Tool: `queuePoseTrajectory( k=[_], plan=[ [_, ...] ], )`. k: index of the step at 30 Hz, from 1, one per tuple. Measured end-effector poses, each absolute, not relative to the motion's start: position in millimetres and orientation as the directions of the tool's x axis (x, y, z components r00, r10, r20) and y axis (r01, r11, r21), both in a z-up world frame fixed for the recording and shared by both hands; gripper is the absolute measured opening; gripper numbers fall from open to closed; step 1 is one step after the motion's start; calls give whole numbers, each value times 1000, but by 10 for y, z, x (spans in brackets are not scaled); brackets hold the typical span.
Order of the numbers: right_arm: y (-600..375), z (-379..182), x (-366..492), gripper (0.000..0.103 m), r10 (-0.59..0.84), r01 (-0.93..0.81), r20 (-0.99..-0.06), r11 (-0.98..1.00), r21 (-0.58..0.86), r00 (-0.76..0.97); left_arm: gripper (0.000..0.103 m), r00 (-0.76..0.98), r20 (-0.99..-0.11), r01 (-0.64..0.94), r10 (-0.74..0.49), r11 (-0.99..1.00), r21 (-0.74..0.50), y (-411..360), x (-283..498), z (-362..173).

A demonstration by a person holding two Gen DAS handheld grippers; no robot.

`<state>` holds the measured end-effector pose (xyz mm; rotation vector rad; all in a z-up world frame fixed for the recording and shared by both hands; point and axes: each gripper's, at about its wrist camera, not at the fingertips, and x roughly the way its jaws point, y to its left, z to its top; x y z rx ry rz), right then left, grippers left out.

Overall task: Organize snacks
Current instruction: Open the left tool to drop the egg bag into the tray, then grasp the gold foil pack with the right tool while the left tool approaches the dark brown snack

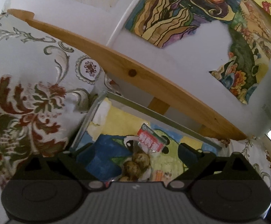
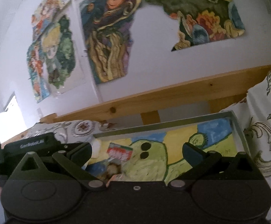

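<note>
Both your left tongs [image 1: 135, 149] and right tongs [image 2: 137, 149] stand wide and empty. The snack packet [image 1: 143, 156] lies in the painted tray [image 1: 154, 114], left of centre. Close early and you may crush it or shove it sideways.
</note>
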<state>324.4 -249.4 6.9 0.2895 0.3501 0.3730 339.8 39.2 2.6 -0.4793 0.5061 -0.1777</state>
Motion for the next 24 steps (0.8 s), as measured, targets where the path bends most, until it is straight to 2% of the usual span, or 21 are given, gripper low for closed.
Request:
queuePoseTrajectory(
  k=[11, 17, 20, 24],
  plan=[
    [-2560, 195, 2651, 102, 461, -357, -259, 861, 361, 849, 98, 860, -442, 41, -256, 897, -440, 457, 2688, 138],
    [-2704, 317, 2250, 102, 463, -353, -268, 859, 371, 845, 101, 828, -470, 102, -306, 906, -410, 460, 2249, 54],
    [-2745, 278, 1992, 102, 467, -356, -319, 866, 350, 825, 102, 786, -514, 146, -344, 911, -387, 406, 2149, -64],
    [-2707, 99, 1756, 102, 458, -363, -431, 887, 286, 778, 102, 733, -560, 196, -387, 908, -371, 303, 2111, -231]
  ],
)
